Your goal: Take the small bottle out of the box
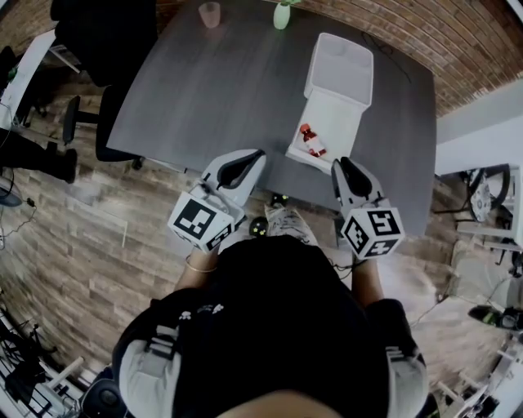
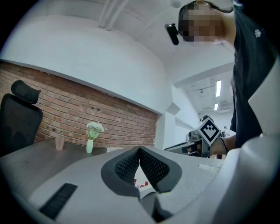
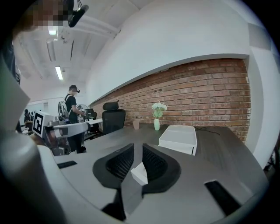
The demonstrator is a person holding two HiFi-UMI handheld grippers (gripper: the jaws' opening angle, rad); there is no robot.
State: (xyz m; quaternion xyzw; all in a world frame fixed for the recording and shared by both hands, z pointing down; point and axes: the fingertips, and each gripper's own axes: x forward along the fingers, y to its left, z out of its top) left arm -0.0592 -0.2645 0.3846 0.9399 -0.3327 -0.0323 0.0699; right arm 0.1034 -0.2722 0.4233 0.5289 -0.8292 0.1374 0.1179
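A white box stands open on the grey table, with a flat white panel lying in front of it. The small bottle, red and white, lies on the near end of that panel. My left gripper hovers at the table's front edge, left of the bottle, its jaws shut with nothing held. To the bottle's right, my right gripper is open by a narrow gap with nothing between the pads. In the right gripper view the box is ahead and the panel's white corner shows below the jaws.
A pink cup and a green vase with flowers stand at the table's far edge. A black office chair is at the far left. A person stands in the background by other desks.
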